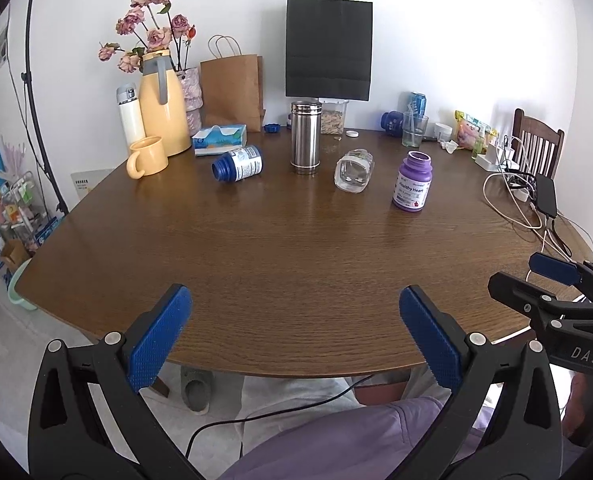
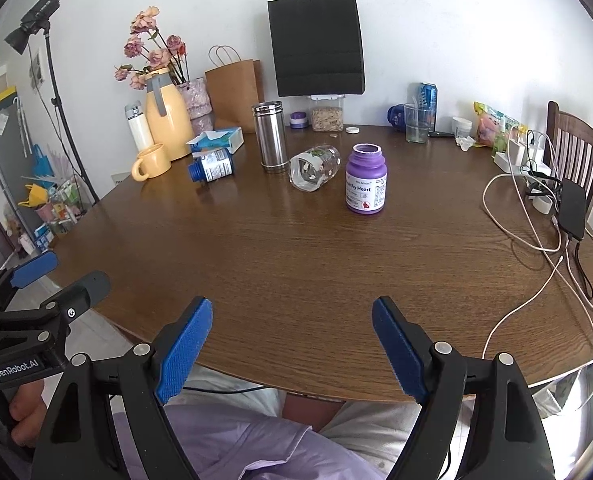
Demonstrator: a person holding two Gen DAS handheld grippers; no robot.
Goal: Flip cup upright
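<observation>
tipped clear cup, far beyond right claw

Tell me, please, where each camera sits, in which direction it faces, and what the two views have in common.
Left wrist: sits on the left gripper, looks forward across the wooden table; its own blue fingers, the right gripper and the person's lap show.
Right wrist: sits on the right gripper, same direction; the left gripper shows.
Shared: the clear cup lying on its side, the purple bottle, the steel flask.
</observation>
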